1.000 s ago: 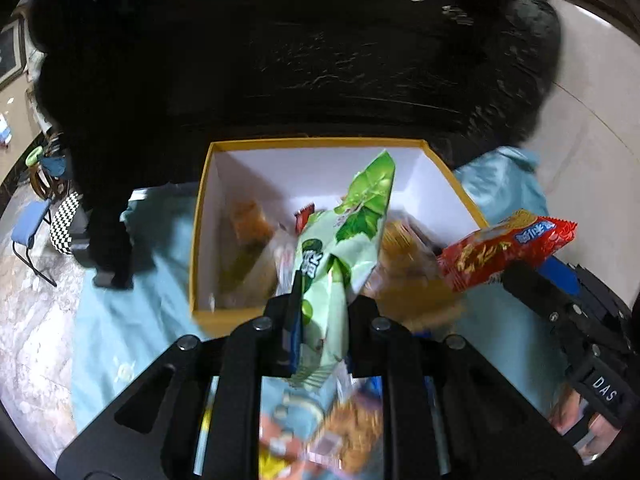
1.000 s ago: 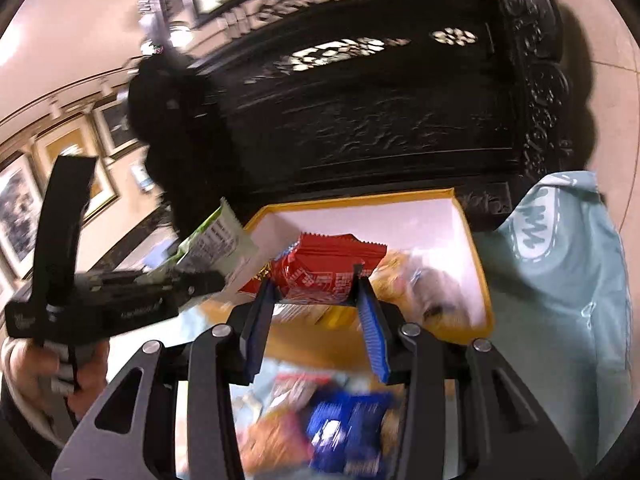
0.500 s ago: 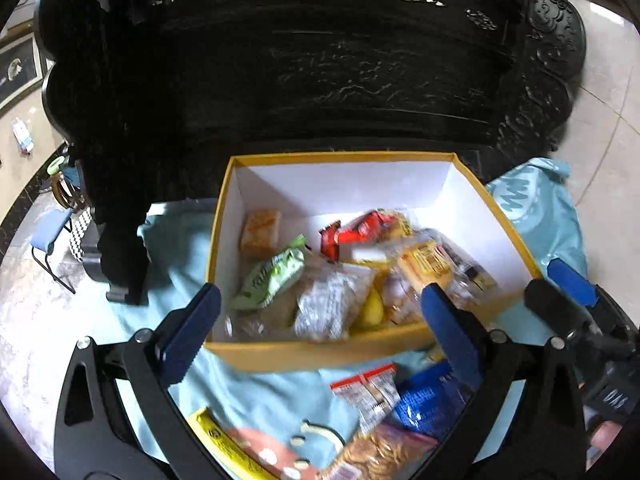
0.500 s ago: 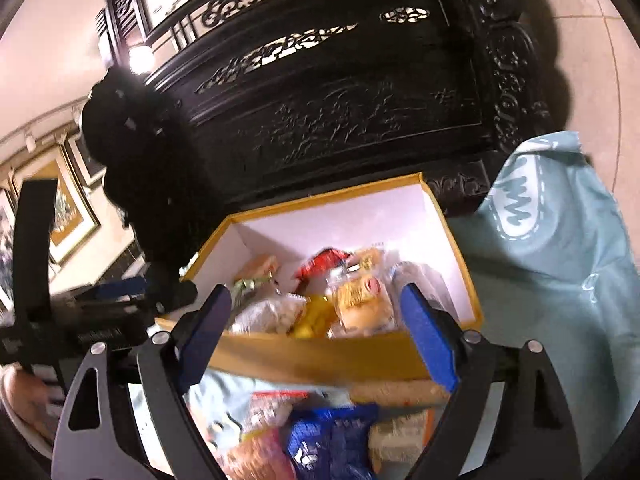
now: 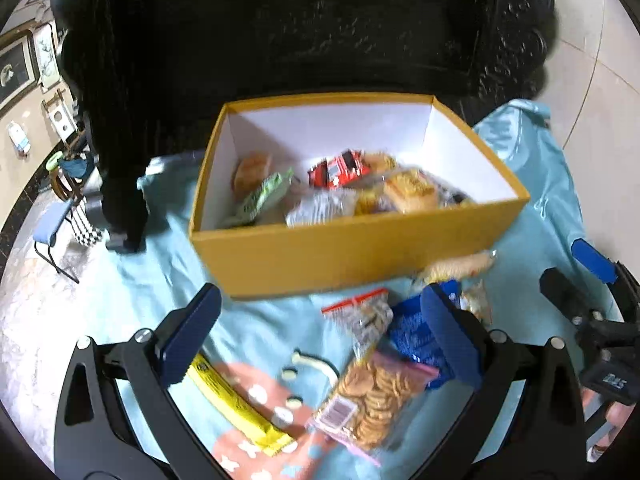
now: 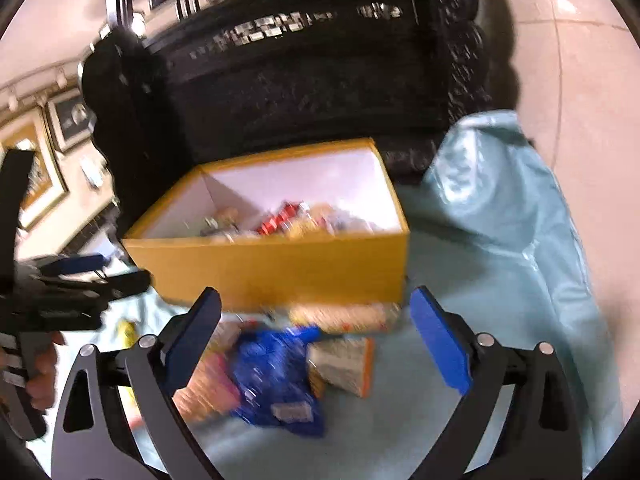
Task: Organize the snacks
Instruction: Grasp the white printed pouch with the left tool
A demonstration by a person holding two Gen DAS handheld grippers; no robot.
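Observation:
A yellow box (image 5: 320, 260) with white inner walls holds several snack packets, among them a green packet (image 5: 264, 196) and a red packet (image 5: 340, 168). My left gripper (image 5: 320, 340) hangs open and empty over loose snacks on the light blue cloth: a bag of round crackers (image 5: 372, 392), a blue packet (image 5: 412, 340) and a yellow bar (image 5: 236, 404). My right gripper (image 6: 316, 344) has its jaws still opening, with nothing between them, above the blue packet (image 6: 276, 376) and an orange-edged packet (image 6: 344, 364). The box (image 6: 280, 268) stands just beyond it.
Dark carved wooden furniture (image 5: 320, 32) rises right behind the box. The blue cloth (image 6: 500, 240) drapes over the table's right side toward a pale floor. A hand holding the other gripper (image 6: 60, 292) shows at the left of the right wrist view.
Both grippers let go of their packets, the green one and the red one, which now lie in the box. Both opened wide and drew back and down toward the loose snacks.

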